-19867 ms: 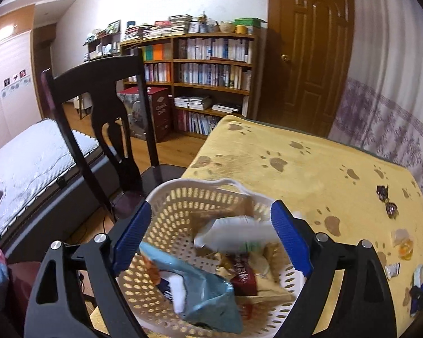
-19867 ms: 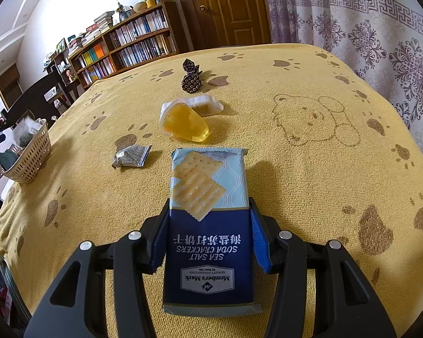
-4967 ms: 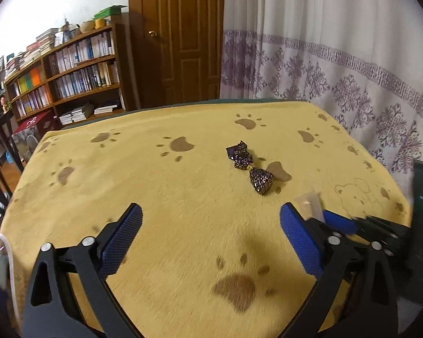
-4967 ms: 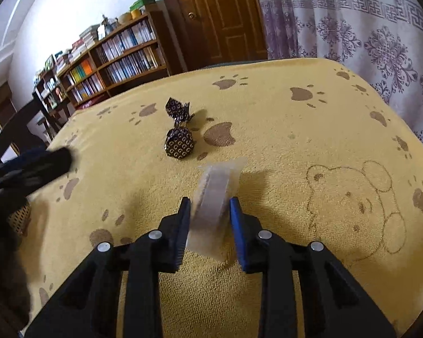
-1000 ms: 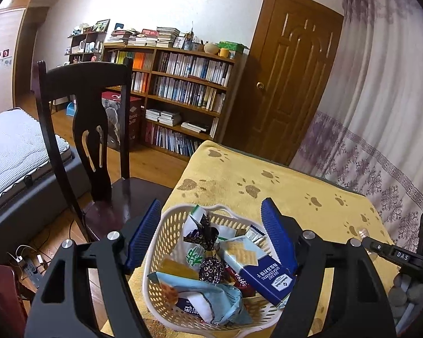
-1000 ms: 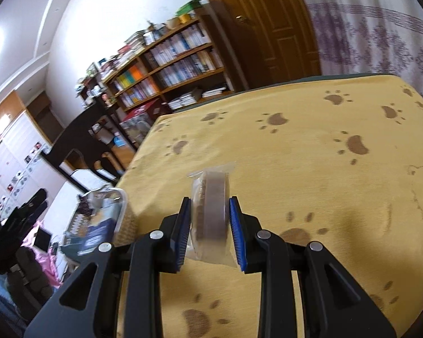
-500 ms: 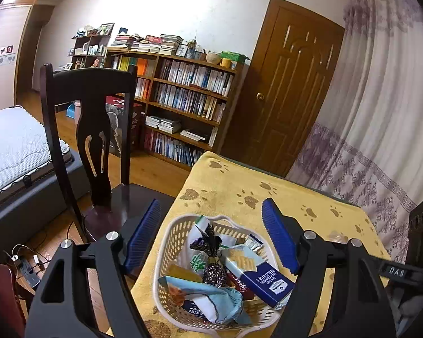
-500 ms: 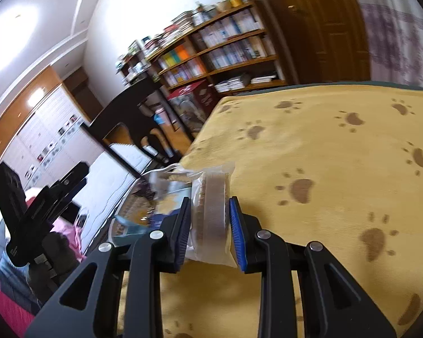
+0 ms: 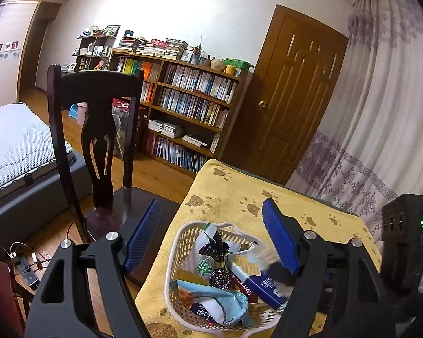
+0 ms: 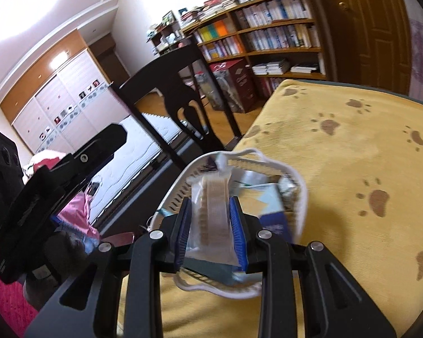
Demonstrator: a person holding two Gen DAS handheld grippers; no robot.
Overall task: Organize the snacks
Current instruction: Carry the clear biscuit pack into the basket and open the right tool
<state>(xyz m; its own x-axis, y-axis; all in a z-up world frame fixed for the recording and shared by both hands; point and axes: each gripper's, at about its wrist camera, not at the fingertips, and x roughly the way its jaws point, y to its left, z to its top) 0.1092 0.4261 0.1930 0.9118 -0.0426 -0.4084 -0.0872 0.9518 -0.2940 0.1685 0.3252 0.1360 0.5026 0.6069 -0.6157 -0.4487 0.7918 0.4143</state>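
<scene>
Yellow cloth with brown paw prints covered the surface, and a white basket stood near its corner, beside a dark wooden chair. The left gripper hung above the basket with its jaws wide apart, holding nothing. The right gripper had its jaws narrow, pressed on a round snack in clear wrapper. This snack stood on its edge over the near rim of the basket, its long axis pointing forward along the fingers. Inside the basket lay a blue cracker box, a dark patterned candy and a light blue bag.
</scene>
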